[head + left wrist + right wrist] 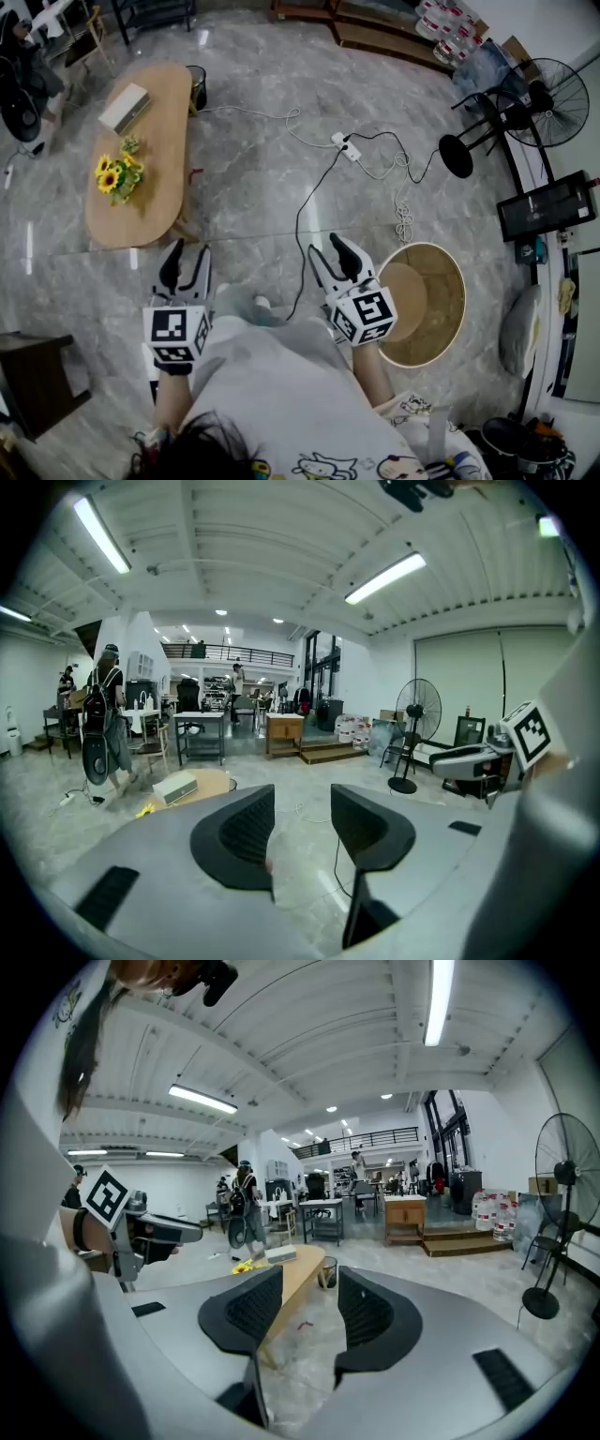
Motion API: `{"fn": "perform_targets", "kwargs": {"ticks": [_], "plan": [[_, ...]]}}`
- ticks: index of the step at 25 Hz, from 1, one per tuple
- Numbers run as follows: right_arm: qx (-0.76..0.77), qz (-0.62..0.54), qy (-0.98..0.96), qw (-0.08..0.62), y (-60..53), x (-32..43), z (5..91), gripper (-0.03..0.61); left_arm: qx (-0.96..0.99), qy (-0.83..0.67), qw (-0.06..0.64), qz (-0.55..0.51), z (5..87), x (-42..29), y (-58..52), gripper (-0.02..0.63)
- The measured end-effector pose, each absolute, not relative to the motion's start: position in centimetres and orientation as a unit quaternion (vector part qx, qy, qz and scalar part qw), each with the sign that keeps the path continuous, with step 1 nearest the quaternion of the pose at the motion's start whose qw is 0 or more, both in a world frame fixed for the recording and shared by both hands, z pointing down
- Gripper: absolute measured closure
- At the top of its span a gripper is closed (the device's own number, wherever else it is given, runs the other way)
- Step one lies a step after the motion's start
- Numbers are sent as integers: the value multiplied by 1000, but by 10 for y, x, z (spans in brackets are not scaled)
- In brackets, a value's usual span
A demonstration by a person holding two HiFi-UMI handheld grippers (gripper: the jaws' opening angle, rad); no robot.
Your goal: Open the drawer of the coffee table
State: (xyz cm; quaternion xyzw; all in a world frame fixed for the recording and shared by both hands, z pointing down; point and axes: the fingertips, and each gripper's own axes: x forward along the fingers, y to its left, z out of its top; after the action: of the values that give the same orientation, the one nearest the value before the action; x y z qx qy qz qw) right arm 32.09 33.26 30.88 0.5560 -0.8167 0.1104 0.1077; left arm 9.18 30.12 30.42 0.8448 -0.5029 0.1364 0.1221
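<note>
Your left gripper (190,253) and right gripper (328,251) hang side by side in front of your body, both tipped a little downward over the grey marble floor (262,112); in the left gripper view the left gripper (302,827) has its jaws standing apart with only floor showing in the gap, so it holds nothing; the right gripper (309,1312) shows the same in its own view, jaws parted and nothing clasped. The coffee table (150,150), a long wooden top with rounded ends, stands ahead of you and off to your left, well apart from both grippers; its drawer cannot be made out from any view. On the table lie a bunch of sunflowers (117,175) near the middle and a pale flat box (125,108) toward the far end; a dark waste bin (197,86) sits just beside the far corner. From the right gripper view the table's edge (298,1274) lines up with the gap between the jaws, though it is far beyond them. A black cable (309,202) runs across the floor from a white power strip (347,148); a round wooden piece (441,309) lies just beside your right gripper.
</note>
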Motion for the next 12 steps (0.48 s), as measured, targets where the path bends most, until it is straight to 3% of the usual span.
{"fn": "perform_targets", "kwargs": {"ticks": [12], "plan": [[558,139,-812,102,273,337,326,379,849,-497,114,136,307,107,229,397]]}}
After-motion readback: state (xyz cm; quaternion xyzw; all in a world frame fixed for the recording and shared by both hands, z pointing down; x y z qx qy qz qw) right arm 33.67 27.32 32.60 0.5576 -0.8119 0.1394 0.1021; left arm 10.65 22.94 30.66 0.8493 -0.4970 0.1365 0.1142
